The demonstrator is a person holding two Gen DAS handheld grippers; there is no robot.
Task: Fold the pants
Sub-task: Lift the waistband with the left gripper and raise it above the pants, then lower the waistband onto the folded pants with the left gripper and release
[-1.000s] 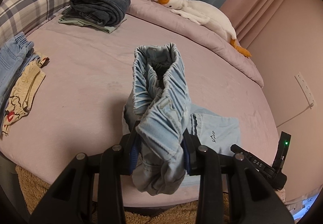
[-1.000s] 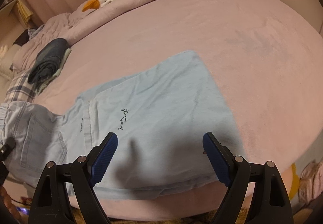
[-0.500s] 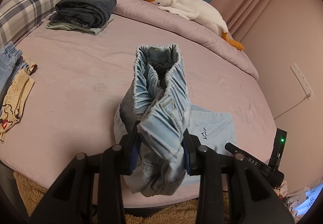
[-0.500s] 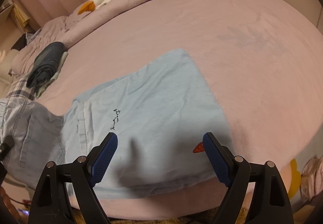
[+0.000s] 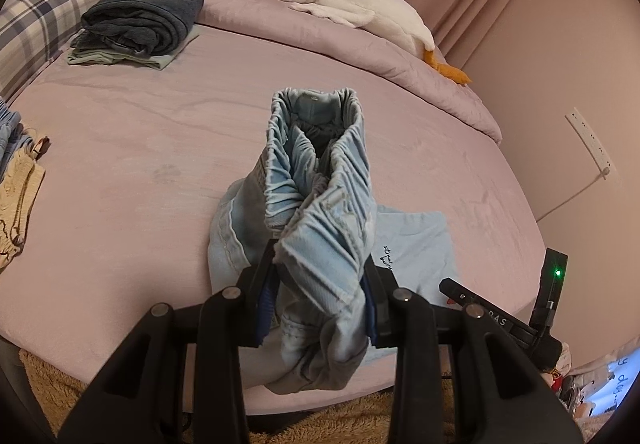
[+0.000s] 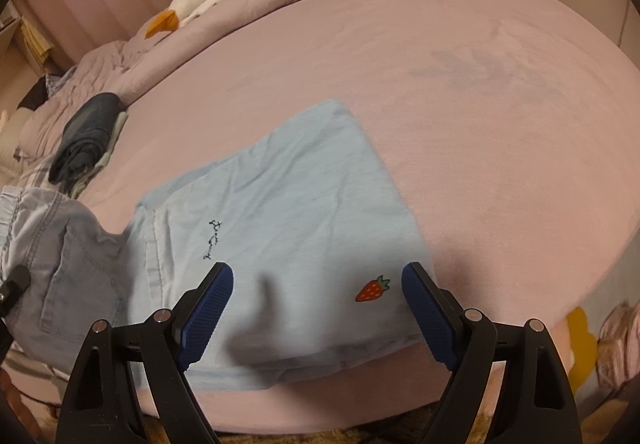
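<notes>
Two grippers, one garment. The left gripper (image 5: pixel 318 290) is clamped on the bunched elastic waistband (image 5: pixel 320 148) of the light blue pants (image 6: pixel 280 212), holding that end up off the bed (image 6: pixel 500 124). The right gripper (image 6: pixel 316 304) is spread wide with nothing between its pads, hovering over the leg end, which lies flat near the front edge of the bed.

Key relation: the pants' long axis runs along the bed's front edge, waist end on the left, hem on the right. In the right wrist view the waist and back pocket (image 6: pixel 76 276) sit at far left, and the strawberry print (image 6: pixel 372 289) lies between the right pads, close to the hem. The hem edge itself runs back toward the middle of the bed from just past the right pad. So the left gripper owns the waist, and the right is the nearer one to the hem by a clear margin.

Judgement: the fold closes along that axis, either waist carried over toward the hem or hem picked up and brought to the waist. The right gripper would need to drop and pinch at the hem for the second option. It is above the fabric; I can't tell whether it touches.

Risk: the waistband is twisted in the left grip, so a layer may land skewed.

Well apart at the back-left of the bed: folded dark jeans (image 5: pixel 144 18). Goose plush (image 5: pixel 352 10) lies along the back edge.
</notes>
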